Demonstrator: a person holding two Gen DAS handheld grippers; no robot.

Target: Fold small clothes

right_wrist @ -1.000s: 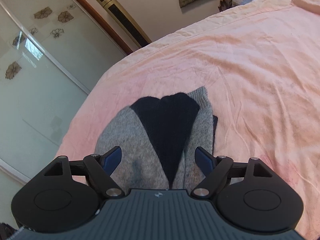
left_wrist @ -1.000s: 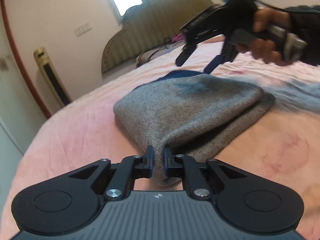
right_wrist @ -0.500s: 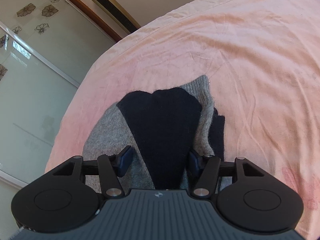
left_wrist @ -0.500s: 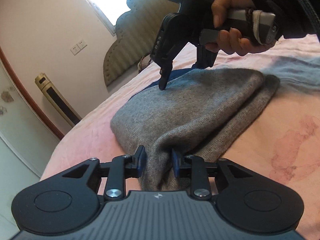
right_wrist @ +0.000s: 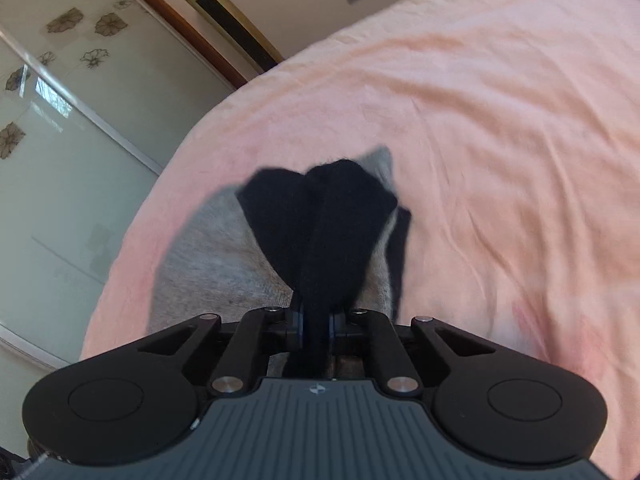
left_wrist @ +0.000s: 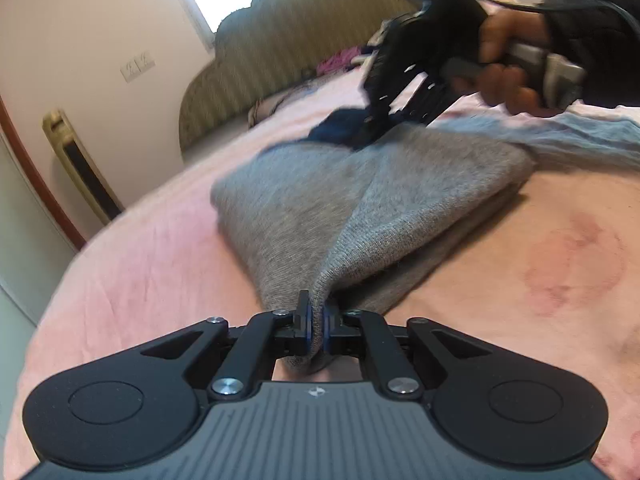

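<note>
A small grey knit garment (left_wrist: 360, 208) with a dark navy part (right_wrist: 320, 216) lies folded on the pink bed. My left gripper (left_wrist: 316, 322) is shut on its near grey corner, which is pulled up into a peak. My right gripper (right_wrist: 316, 326) is shut on the navy part and bunches it into a ridge; the grey knit (right_wrist: 216, 256) spreads to its left. In the left wrist view the right gripper (left_wrist: 372, 128) shows blurred at the garment's far end, held by a hand.
The pink bedsheet (right_wrist: 500, 120) covers the bed. A light blue cloth (left_wrist: 580, 140) lies beyond the garment on the right. A striped headboard (left_wrist: 280, 60) and a gold standing unit (left_wrist: 80, 168) stand by the wall. Glass wardrobe doors (right_wrist: 60, 160) are at the left.
My right gripper came down and shut on the navy part, which now bunches up. My left gripper opened a little half a second ago, then pinched shut on the grey corner again.
</note>
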